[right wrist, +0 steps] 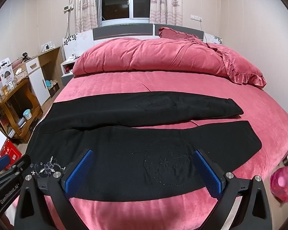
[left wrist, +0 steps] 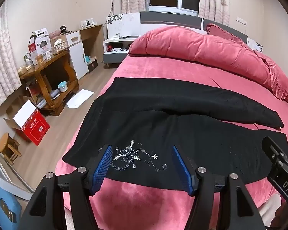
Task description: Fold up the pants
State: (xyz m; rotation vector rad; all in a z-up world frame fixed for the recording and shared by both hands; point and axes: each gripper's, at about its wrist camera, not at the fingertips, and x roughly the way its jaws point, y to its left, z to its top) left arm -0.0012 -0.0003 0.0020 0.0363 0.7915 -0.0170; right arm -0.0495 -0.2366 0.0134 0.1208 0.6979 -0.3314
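Because the black pants (right wrist: pixel 124 149) lie spread flat across the pink bed (right wrist: pixel 182 82), with the two legs parted and pointing to the right side, I think no fold is made yet. Both tools hover over the near leg, just above its front edge, probably so they can pinch this edge and carry it over the far leg. On the left gripper (left wrist: pixel 142 169) the jaws stand wide and hold nothing, around the white flower embroidery (left wrist: pixel 132 155). On the right gripper (right wrist: pixel 144 172) they are equally wide and free, over the round stitched pattern (right wrist: pixel 170 163).
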